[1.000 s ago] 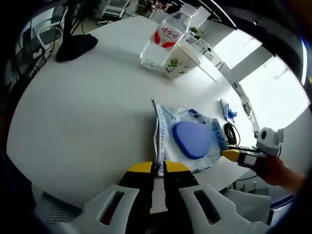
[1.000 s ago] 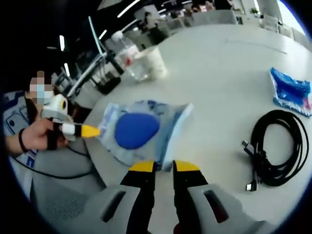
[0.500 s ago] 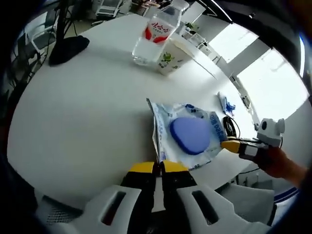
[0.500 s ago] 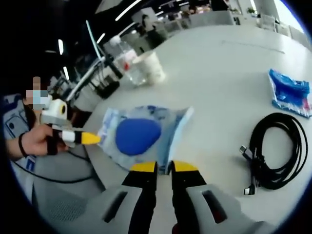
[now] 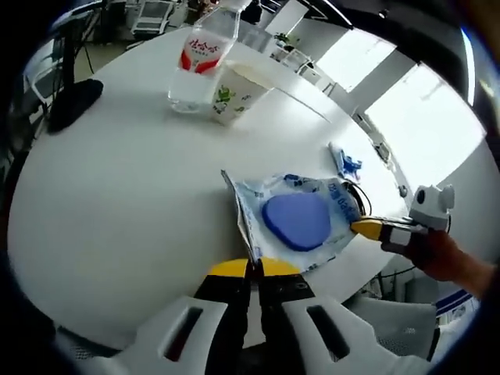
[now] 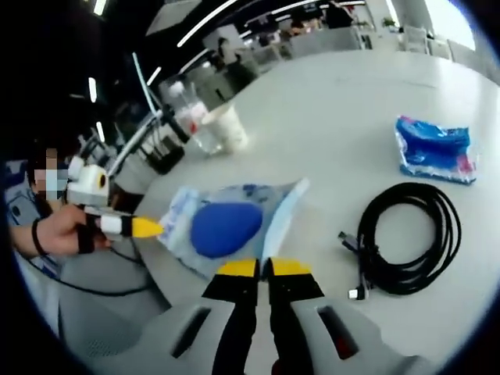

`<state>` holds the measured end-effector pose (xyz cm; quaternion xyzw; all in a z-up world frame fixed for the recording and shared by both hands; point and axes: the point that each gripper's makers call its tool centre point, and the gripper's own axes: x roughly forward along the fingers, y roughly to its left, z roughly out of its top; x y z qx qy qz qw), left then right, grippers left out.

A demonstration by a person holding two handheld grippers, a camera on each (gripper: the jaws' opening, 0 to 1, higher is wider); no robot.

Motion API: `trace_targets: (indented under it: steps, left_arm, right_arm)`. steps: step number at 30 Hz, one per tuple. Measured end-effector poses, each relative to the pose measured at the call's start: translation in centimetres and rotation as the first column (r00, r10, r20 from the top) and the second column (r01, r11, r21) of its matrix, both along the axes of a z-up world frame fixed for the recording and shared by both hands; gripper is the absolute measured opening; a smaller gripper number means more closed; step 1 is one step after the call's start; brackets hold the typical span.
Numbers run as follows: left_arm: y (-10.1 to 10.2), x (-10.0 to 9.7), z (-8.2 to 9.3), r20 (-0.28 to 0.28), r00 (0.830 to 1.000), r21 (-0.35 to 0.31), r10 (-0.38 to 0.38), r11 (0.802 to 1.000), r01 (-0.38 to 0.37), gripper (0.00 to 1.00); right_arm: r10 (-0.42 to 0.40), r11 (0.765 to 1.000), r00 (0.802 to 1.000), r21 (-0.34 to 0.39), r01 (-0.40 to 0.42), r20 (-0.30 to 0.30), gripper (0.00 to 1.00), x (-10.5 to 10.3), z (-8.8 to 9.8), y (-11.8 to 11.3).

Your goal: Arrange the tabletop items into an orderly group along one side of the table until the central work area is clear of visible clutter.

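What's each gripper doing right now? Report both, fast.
Left gripper: jaws shut on the edge of the clear bag with the blue pad inside.
Right gripper: jaws shut on the opposite edge of that bag.

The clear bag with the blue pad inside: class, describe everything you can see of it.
The bag is thin, crinkly clear plastic with blue print, holding a rounded blue pad. It lies flat near the white table's edge. The left gripper pinches one edge, the right gripper the opposite, both shut on it.
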<state>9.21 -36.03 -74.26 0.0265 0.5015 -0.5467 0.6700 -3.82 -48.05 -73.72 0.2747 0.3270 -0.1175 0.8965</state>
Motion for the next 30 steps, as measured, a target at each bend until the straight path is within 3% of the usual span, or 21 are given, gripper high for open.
trace_targets:
  steps: [10,30]
  left_arm:
    - [-3.6,-0.1,1.5,0.019,0.999,-0.038,-0.032,0.999,0.033,0.0]
    - [-11.2,1.4,3.9,0.047,0.999,-0.112,-0.01,0.994,0.015,0.0]
  right_arm:
    - [-0.055,0.998,0.998,-0.023,0.055,0.03,0.01,-1.2,1.3,-2.2]
    - [-0.087,0.992,0.995,-0.086,0.091,0.049,0.01,-0.2,3.0,-8.4]
